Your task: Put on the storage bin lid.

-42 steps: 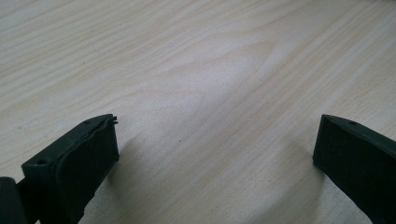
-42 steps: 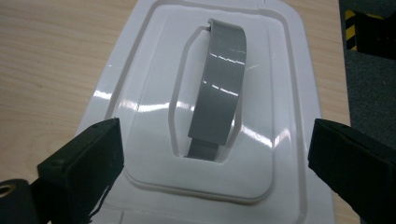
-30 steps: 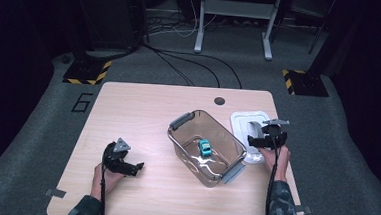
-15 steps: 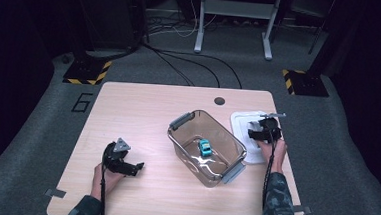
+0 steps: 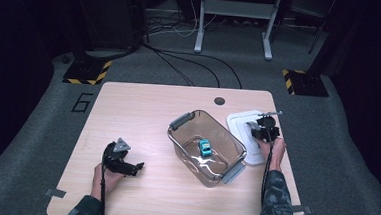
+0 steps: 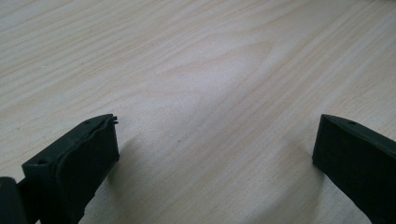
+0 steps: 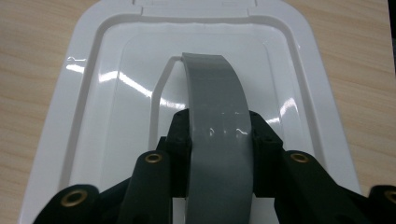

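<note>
Right gripper (image 7: 219, 135) jaws newly closed on lid handle (image 7: 217, 116), lower end hidden.

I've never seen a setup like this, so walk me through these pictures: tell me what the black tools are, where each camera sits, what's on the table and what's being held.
A person sits at a wooden table and holds a hand tool with two black jaws in each hand. No robot arm is involved. One camera looks down from above the person's side. The other two cameras ride on the tools and look along their jaws.

On the table stand a clear plastic box with grey handles, a small blue toy car inside it, and a white lid lying flat to the right of the box.

The left gripper rests over bare wood with its jaws wide apart, holding nothing. The right gripper has just been closing, and its jaws now pinch the grey handle on top of the lid.
</note>
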